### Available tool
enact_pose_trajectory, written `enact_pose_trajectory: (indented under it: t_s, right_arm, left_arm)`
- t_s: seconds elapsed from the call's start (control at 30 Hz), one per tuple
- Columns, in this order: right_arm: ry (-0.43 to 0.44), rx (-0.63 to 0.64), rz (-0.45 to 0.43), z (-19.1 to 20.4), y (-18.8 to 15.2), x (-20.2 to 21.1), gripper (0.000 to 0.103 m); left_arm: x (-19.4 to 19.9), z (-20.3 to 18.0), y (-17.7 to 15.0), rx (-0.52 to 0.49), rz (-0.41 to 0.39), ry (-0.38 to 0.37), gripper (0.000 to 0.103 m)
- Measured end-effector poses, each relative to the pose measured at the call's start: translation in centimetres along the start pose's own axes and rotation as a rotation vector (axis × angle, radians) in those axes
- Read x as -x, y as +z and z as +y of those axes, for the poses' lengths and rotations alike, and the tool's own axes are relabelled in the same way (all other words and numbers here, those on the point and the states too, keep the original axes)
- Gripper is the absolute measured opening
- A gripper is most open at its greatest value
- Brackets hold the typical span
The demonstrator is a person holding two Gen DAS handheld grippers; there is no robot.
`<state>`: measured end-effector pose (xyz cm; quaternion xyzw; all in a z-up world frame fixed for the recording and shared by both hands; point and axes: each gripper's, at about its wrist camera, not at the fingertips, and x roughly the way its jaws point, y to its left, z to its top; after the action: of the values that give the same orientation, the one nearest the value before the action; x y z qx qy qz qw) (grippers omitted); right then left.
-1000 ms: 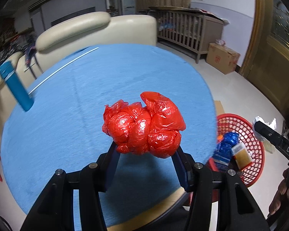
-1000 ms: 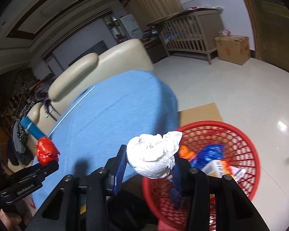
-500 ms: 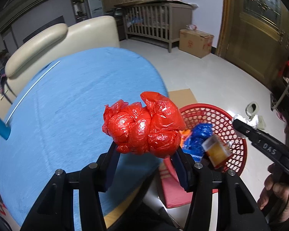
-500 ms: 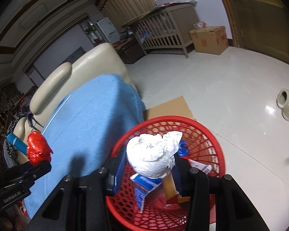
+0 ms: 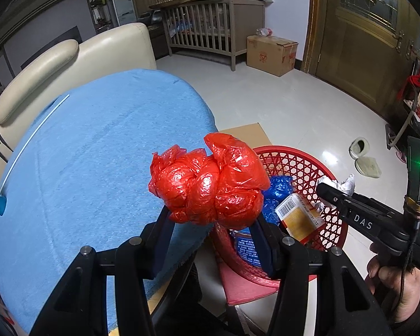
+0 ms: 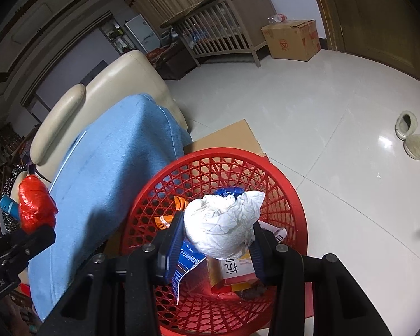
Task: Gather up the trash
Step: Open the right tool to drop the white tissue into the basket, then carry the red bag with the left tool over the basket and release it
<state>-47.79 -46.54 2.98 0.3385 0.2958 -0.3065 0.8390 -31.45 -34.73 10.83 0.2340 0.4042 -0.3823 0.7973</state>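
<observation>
My left gripper [image 5: 212, 221] is shut on a crumpled red plastic bag [image 5: 207, 184], held over the edge of the blue-covered table [image 5: 84, 168] beside the red mesh basket [image 5: 299, 165]. My right gripper [image 6: 215, 232] is shut on a white crumpled paper wad [image 6: 221, 224] directly above the red mesh basket [image 6: 229, 162]. Inside the basket lie a blue bag [image 5: 277, 187], a yellow box [image 5: 296, 218] and blue printed packaging [image 6: 186, 260]. In the right wrist view the left gripper with the red bag [image 6: 35, 207] appears at the far left.
The basket stands on the tiled floor on a flat piece of cardboard [image 6: 224, 137] next to the table. A cream sofa [image 5: 70, 58] lies behind the table. A wooden crib [image 5: 210, 25], a cardboard box [image 5: 271, 53] and slippers [image 6: 411, 137] are further off.
Both grippers swung from the table toward the basket. The white wad now hangs lower over the basket's middle, and the red bag has reached the table edge beside it.
</observation>
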Motion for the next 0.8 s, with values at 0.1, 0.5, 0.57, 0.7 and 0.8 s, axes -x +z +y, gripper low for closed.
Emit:
enact_pose_trajectory:
  t_s: [0.1, 0.5, 0.57, 0.7, 0.8]
  right_arm:
    - [-0.011, 0.01, 0.011, 0.1, 0.2, -0.2, 0.048]
    - [-0.031, 0.012, 0.001, 0.6, 0.7, -0.1, 0.071]
    - [-0.03, -0.001, -0.02, 0.5, 0.8, 0.5, 0.071]
    - [-0.029, -0.023, -0.06, 0.0, 1.2, 1.7, 0.07]
    - [-0.02, -0.044, -0.089, -0.4, 1.5, 2.7, 0.071]
  left_arm:
    - [0.0, 0.0, 0.0, 0.002, 0.0, -0.005, 0.055]
    - [0.0, 0.9, -0.1, 0.002, 0.008, -0.03, 0.055]
    - [0.0, 0.9, -0.1, -0.002, 0.012, -0.033, 0.055]
    - [-0.4, 0.5, -0.2, -0.014, 0.022, -0.045, 0.055]
    - [-0.7, -0.1, -0.1, -0.023, 0.031, -0.055, 0.055]
